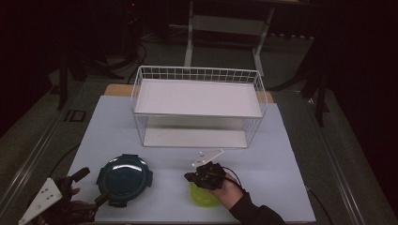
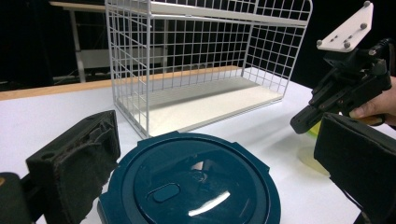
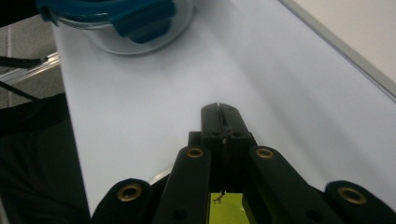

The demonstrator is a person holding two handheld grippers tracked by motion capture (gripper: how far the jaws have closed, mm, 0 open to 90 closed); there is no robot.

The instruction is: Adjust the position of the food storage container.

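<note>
Teal lidded container [image 1: 124,174] sits on the counter [image 1: 281,154] at lower left of the high view, directly between the wide-spread left tongs [image 1: 84,187]. Right tongs [image 1: 190,177], pressed shut on nothing, hover over a yellow-green dish [image 1: 202,197] at lower centre, farther off.

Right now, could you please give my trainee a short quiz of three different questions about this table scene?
1. True or false: the white wire two-tier rack holds a container.
2. The left gripper has its jaws: A) open around the dark teal round lidded container, B) shut.
3. Which thing lies under the right gripper?

Key: 1 false. 2 A. 3 the yellow-green round dish.
</note>
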